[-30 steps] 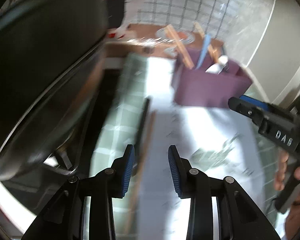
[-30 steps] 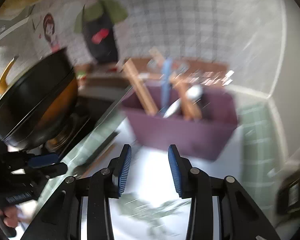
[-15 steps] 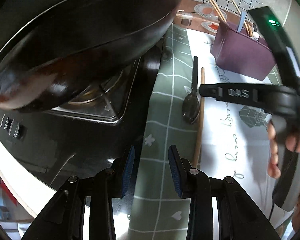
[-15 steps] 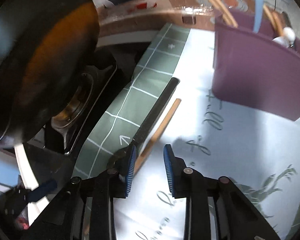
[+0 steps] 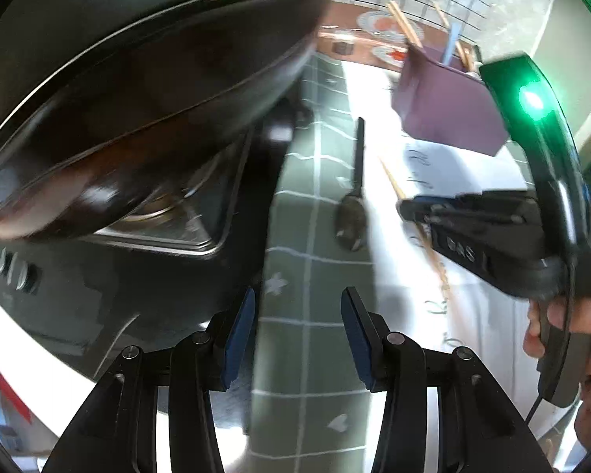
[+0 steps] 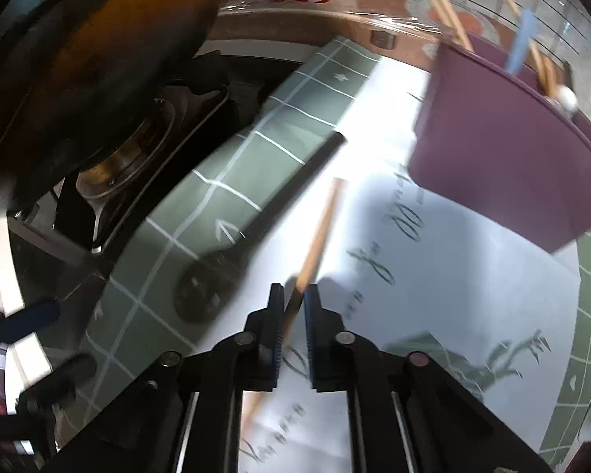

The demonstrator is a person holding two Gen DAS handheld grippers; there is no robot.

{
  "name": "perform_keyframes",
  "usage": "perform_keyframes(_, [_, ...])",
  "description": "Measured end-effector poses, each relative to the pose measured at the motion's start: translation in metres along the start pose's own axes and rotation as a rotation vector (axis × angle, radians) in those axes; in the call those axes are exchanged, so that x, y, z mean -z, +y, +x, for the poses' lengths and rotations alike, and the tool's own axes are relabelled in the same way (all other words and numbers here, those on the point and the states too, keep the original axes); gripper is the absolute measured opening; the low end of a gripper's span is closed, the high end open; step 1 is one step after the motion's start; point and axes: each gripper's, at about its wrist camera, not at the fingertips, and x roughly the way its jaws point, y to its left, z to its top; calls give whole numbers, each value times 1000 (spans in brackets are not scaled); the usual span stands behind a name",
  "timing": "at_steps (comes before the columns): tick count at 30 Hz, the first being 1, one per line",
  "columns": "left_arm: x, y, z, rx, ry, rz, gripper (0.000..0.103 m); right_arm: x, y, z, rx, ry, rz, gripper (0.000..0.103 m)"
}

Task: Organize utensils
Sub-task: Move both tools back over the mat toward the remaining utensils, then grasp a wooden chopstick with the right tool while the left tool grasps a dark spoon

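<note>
A wooden chopstick (image 6: 320, 232) lies on the white mat beside a black spoon (image 6: 256, 232). My right gripper (image 6: 294, 299) is shut on the chopstick near its middle; it also shows in the left wrist view (image 5: 445, 216). The chopstick (image 5: 392, 179) and the black spoon (image 5: 352, 213) show there too. A purple utensil holder (image 6: 504, 157) with several chopsticks and a blue utensil stands at the back right, also in the left wrist view (image 5: 445, 110). My left gripper (image 5: 297, 335) is open and empty, low over the green checked cloth.
A black wok (image 5: 138, 98) sits on the gas stove (image 5: 169, 228) at the left; it also shows in the right wrist view (image 6: 90, 51). A green checked cloth (image 6: 232, 165) and a white mat with lettering (image 6: 453, 276) cover the counter. A tiled wall is behind.
My right gripper has come down over the chopstick and closed on it. My left gripper has stayed open and shifted slightly toward the cloth.
</note>
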Motion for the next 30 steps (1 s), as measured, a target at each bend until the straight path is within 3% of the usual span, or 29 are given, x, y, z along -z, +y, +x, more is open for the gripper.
perform_keyframes(8, [-39,-34,18,89,-7,65,47,40,-77,-30,20,-30,136,5])
perform_keyframes(14, [-88,-65,58,54,50,105,47,57,-125,-37,-3,-57,219,5])
perform_keyframes(23, [-139,-78,109,-48,165,99,43,76,-149,-49,-43,-88,240,5])
perform_keyframes(25, [-143,-75,117,-51,188,82,35,80,-152,-53,-38,-91,233,5])
perform_keyframes(30, [-143,-70,130,-27,225,32,29,79,-151,-55,-17,-108,216,5])
